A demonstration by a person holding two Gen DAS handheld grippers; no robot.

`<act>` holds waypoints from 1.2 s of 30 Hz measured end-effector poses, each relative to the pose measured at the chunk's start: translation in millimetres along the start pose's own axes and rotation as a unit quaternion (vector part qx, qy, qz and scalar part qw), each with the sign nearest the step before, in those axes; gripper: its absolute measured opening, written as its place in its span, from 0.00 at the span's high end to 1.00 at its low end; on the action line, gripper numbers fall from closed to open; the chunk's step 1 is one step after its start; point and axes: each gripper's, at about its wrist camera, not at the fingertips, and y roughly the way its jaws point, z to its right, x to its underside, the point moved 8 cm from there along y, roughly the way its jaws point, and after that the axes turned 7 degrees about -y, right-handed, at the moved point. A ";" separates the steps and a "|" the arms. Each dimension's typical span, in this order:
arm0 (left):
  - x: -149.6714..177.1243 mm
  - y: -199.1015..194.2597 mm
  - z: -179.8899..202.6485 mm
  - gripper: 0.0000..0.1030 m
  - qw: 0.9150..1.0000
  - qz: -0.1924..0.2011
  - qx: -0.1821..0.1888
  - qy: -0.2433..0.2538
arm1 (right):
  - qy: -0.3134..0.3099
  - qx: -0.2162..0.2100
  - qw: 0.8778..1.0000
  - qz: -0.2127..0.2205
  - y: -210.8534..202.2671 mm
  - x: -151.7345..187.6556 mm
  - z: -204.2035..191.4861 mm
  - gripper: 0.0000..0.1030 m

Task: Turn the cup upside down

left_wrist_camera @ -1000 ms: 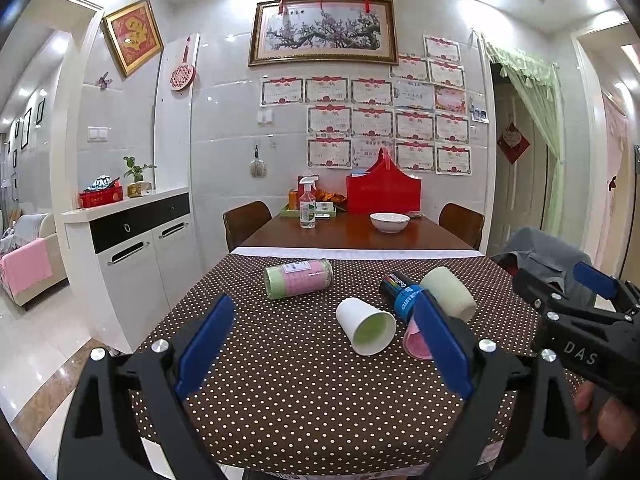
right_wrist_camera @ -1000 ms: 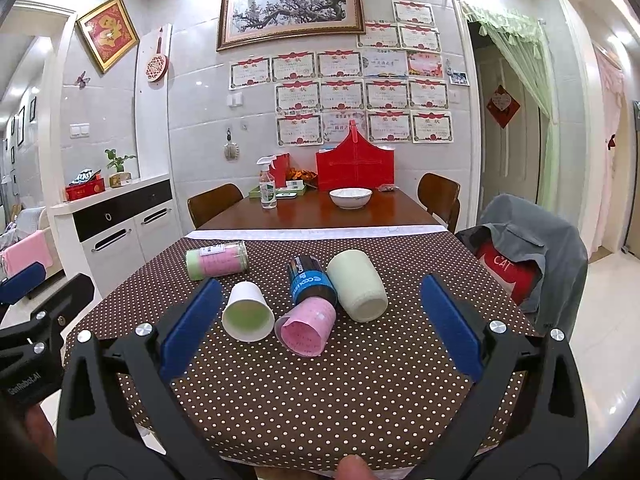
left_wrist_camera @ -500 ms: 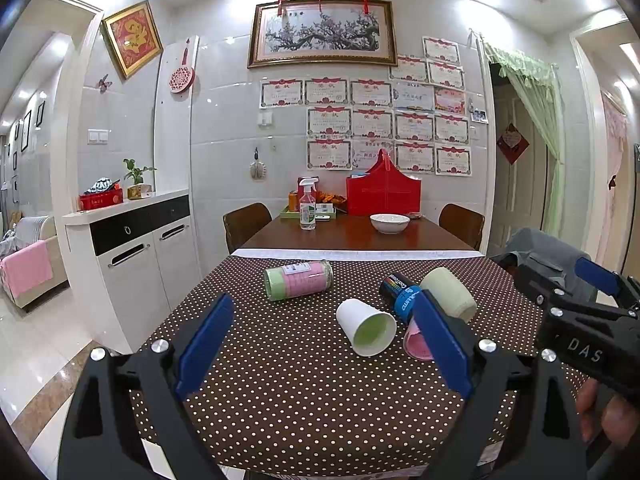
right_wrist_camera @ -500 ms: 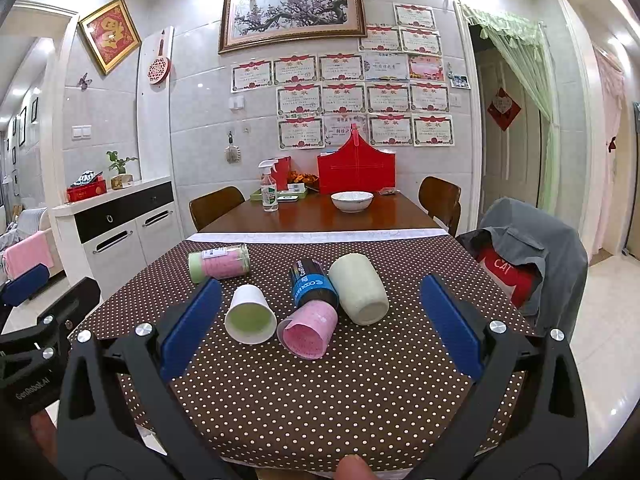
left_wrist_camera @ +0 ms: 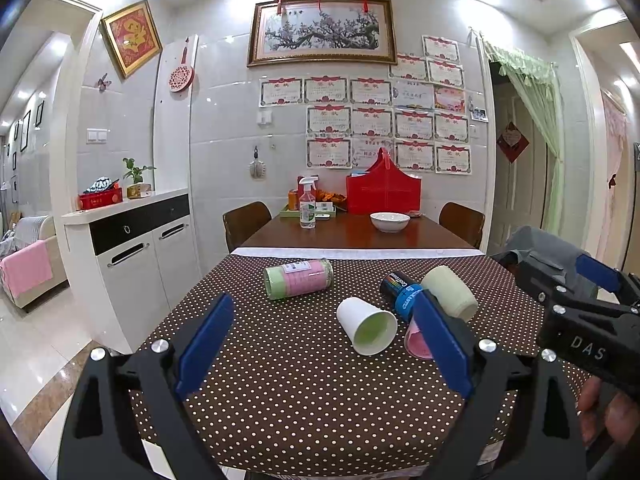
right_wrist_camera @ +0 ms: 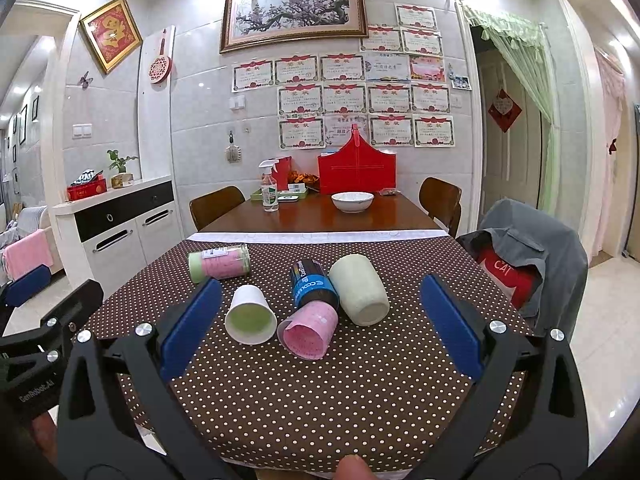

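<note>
Several cups lie on their sides on the brown polka-dot tablecloth (right_wrist_camera: 320,400): a white paper cup (right_wrist_camera: 250,316) with a green inside, a pink cup (right_wrist_camera: 310,332), a dark blue cup (right_wrist_camera: 312,286), a pale green cup (right_wrist_camera: 360,296) and a green-and-pink tumbler (right_wrist_camera: 220,266). My right gripper (right_wrist_camera: 320,332) is open, held above the table's near edge, its fingers framing the cups. My left gripper (left_wrist_camera: 324,344) is open and empty, nearer the left side, the white cup (left_wrist_camera: 366,330) between its fingers in view.
A wooden table behind holds a white bowl (right_wrist_camera: 352,201), a spray bottle (right_wrist_camera: 269,192) and a red box (right_wrist_camera: 357,172). A chair with a grey jacket (right_wrist_camera: 532,256) stands at the right. A white cabinet (right_wrist_camera: 116,232) stands at the left.
Both grippers have drifted slightly, staying open; the right one edged a little closer to the cups. The cups have not moved.
</note>
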 end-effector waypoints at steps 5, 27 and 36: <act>1.1 5.1 -0.3 0.13 1.000 -0.006 0.000 0.001 | -0.003 -0.002 1.000 -0.005 4.2 0.8 -2.9 0.06; 10.2 166.7 -28.6 0.13 0.991 -0.099 -0.021 0.085 | -0.024 -0.044 0.994 -0.101 146.3 23.4 -11.9 0.06; 15.5 251.6 -41.4 0.13 0.976 -0.177 0.007 0.129 | -0.022 -0.054 0.986 -0.157 205.5 32.8 -10.6 0.06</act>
